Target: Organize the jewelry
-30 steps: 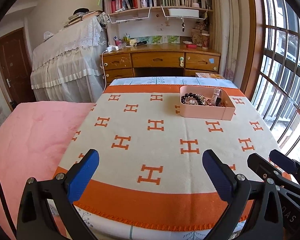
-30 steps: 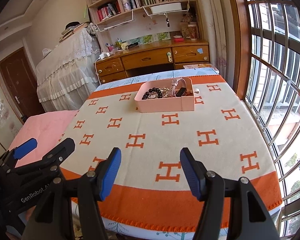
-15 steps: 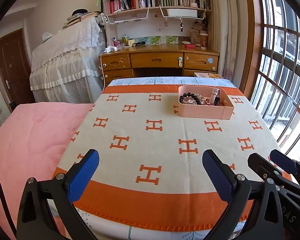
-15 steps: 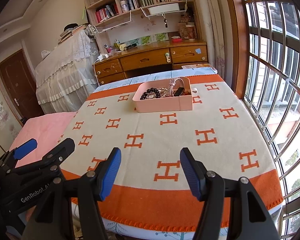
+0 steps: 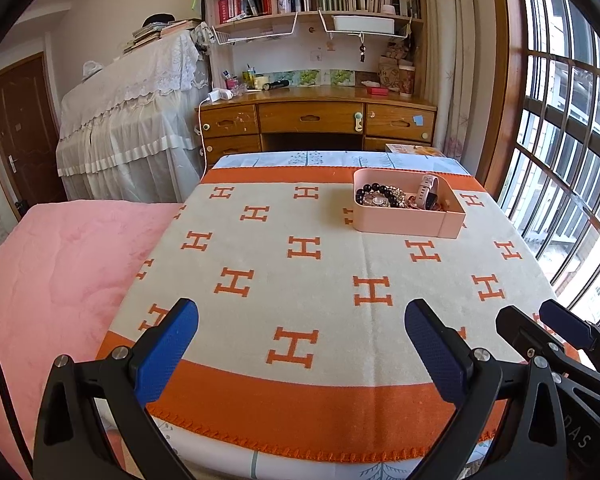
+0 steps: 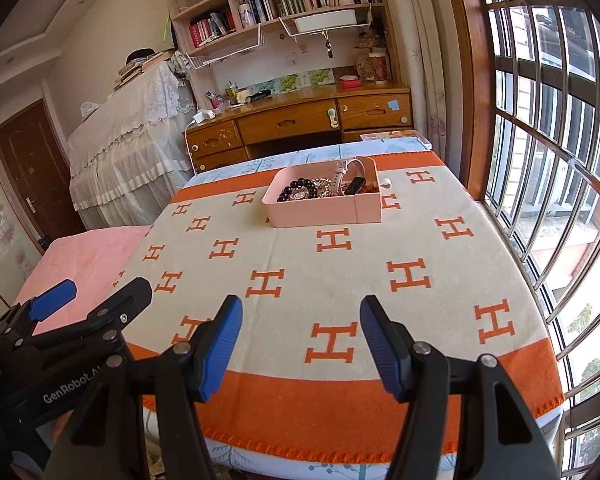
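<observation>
A pink tray [image 5: 404, 225] stands at the far right of the cloth-covered table; it also shows in the right wrist view [image 6: 320, 212]. Inside lie a black bead bracelet [image 5: 376, 191], a pale pink watch [image 5: 427, 186] and a heap of gold-coloured jewelry [image 6: 324, 189]. My left gripper [image 5: 300, 344] is open and empty over the table's near edge. My right gripper [image 6: 300, 338] is open and empty, also at the near edge, far from the tray.
A beige cloth with orange H marks [image 5: 300, 248] covers the table. A pink bed [image 5: 52, 264] lies to the left. A wooden desk [image 5: 316, 116] with shelves stands behind. A barred window [image 6: 540, 160] runs along the right.
Both views have drifted slightly; the tray sits a little higher in the frames. Both grippers stay open and empty.
</observation>
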Tool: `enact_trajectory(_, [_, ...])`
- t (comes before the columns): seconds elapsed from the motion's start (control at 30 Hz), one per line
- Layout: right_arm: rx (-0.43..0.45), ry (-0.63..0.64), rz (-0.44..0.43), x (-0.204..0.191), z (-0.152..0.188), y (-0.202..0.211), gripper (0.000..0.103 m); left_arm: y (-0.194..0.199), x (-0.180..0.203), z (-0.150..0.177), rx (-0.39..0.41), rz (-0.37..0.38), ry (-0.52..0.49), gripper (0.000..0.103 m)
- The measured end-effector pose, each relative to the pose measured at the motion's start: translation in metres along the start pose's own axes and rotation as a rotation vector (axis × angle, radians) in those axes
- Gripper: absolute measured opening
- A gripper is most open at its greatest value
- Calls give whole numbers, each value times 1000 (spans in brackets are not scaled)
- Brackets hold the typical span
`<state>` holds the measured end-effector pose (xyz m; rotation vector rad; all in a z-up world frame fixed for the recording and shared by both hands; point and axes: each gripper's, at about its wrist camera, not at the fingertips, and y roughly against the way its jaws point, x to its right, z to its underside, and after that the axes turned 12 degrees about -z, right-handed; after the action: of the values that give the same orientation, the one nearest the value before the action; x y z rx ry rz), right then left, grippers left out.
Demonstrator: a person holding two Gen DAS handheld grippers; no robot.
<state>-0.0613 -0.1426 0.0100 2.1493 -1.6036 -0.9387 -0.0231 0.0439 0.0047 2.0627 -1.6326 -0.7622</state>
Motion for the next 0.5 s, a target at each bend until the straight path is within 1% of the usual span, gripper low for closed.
enact_trajectory(0.5, [8, 2, 2, -1, -1, 2, 62, 1, 1, 2, -1, 2, 4, 102])
